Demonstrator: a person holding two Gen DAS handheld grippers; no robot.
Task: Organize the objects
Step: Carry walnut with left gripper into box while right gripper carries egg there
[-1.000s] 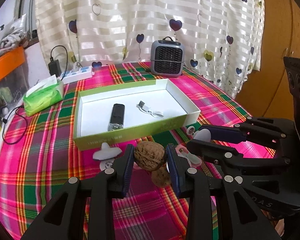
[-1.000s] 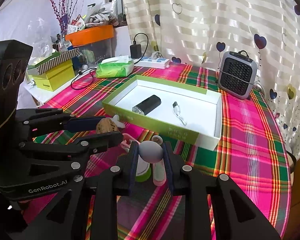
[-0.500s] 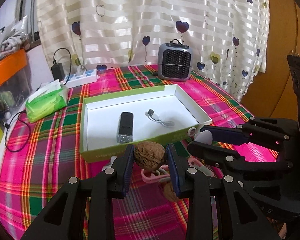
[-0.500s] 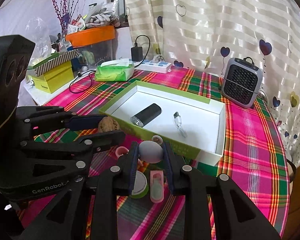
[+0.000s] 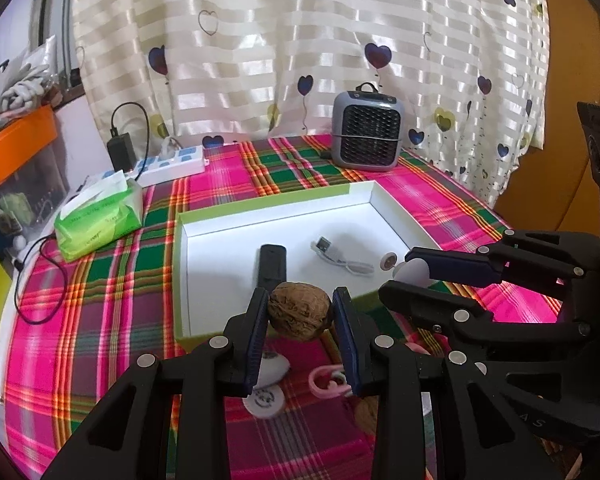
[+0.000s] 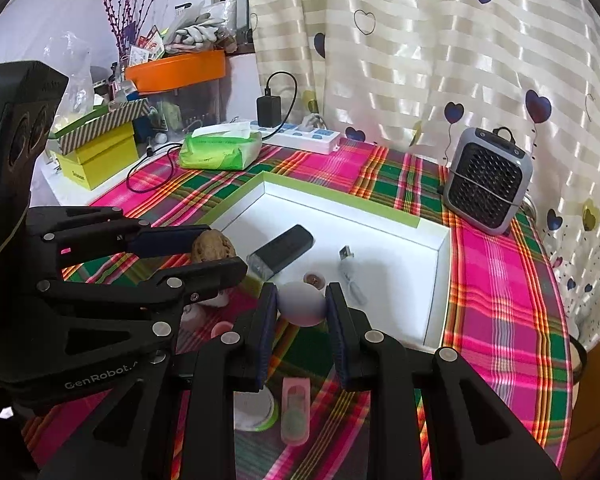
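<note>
My left gripper is shut on a brown walnut, held above the near edge of the green-rimmed white box. It also shows in the right wrist view. My right gripper is shut on a pale grey egg-shaped thing, held over the box's near edge. Inside the box lie a black stick-shaped device and a short white USB cable. A second walnut lies on the cloth below.
On the plaid cloth near me lie a pink clip, a white round disc, a green-rimmed lid and a pink case. A grey heater, tissue pack and power strip stand behind the box.
Both grippers have risen and moved forward toward the box, each still holding its object. The items on the cloth now lie lower in view.
</note>
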